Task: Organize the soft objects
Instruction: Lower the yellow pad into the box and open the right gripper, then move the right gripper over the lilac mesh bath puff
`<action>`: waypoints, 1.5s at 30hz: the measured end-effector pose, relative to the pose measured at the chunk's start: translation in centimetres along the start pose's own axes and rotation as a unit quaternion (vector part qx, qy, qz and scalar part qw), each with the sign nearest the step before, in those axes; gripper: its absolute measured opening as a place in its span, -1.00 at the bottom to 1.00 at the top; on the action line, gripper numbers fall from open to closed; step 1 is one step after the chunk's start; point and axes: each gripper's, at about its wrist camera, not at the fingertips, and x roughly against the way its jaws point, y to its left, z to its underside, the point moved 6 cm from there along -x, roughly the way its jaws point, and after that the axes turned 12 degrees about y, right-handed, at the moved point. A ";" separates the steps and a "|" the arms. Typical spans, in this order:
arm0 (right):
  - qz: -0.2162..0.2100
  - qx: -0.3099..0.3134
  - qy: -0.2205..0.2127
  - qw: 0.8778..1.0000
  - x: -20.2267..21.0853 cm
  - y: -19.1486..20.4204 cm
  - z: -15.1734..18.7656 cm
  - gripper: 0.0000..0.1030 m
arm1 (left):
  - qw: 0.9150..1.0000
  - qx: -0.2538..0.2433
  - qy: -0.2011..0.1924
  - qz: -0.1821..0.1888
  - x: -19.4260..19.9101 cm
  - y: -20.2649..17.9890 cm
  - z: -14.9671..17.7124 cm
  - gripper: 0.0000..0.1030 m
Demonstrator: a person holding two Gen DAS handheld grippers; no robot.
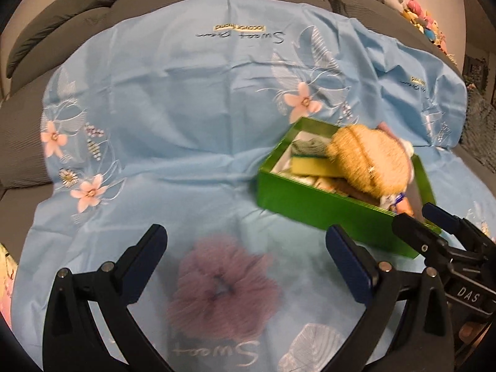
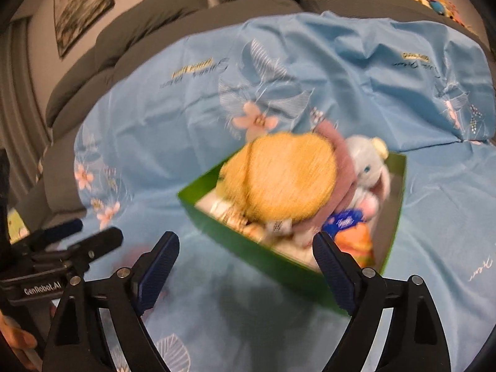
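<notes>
We judge the purple scrunchie (image 1: 223,291), lying on the blue sheet (image 1: 186,124) between our left hand-held gripper's (image 1: 245,245) wide-apart empty jaws, near the green box (image 1: 310,204), light and squashy, best pinched across its gathered ring.

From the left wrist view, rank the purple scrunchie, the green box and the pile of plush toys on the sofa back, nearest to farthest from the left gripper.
1. Purple scrunchie: on the blue sheet, directly under the open left gripper, between its fingers.
2. Green box: ahead and to the right, full of soft items.
3. Pile of plush toys: far upper right, on the sofa back.
</notes>
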 end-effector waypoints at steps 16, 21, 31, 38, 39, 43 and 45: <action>-0.037 0.097 0.078 0.992 -4.6 7.2 3.5 0.72 | 0.998 0.040 0.036 -0.020 -1.9 4.8 3.0 0.98; -0.038 0.112 0.095 0.988 -5.8 8.3 4.0 0.72 | 0.997 0.052 0.044 -0.027 -2.5 5.9 3.2 0.98; -0.041 0.113 0.117 0.986 -6.8 8.3 4.6 0.72 | 0.995 0.065 0.063 -0.029 -3.6 6.9 3.7 0.98; -0.044 0.119 0.126 0.984 -7.2 8.4 4.7 0.72 | 0.995 0.069 0.070 -0.025 -3.9 7.0 3.8 0.98; -0.045 0.119 0.129 0.983 -7.3 8.4 4.7 0.72 | 0.995 0.070 0.071 -0.024 -4.0 7.0 3.8 0.98; -0.048 0.124 0.136 0.982 -7.6 8.7 4.9 0.72 | 0.994 0.077 0.075 -0.019 -4.2 7.2 3.8 0.98; -0.048 0.129 0.139 0.981 -7.8 9.0 5.0 0.72 | 0.994 0.080 0.078 -0.016 -4.3 7.3 3.9 0.98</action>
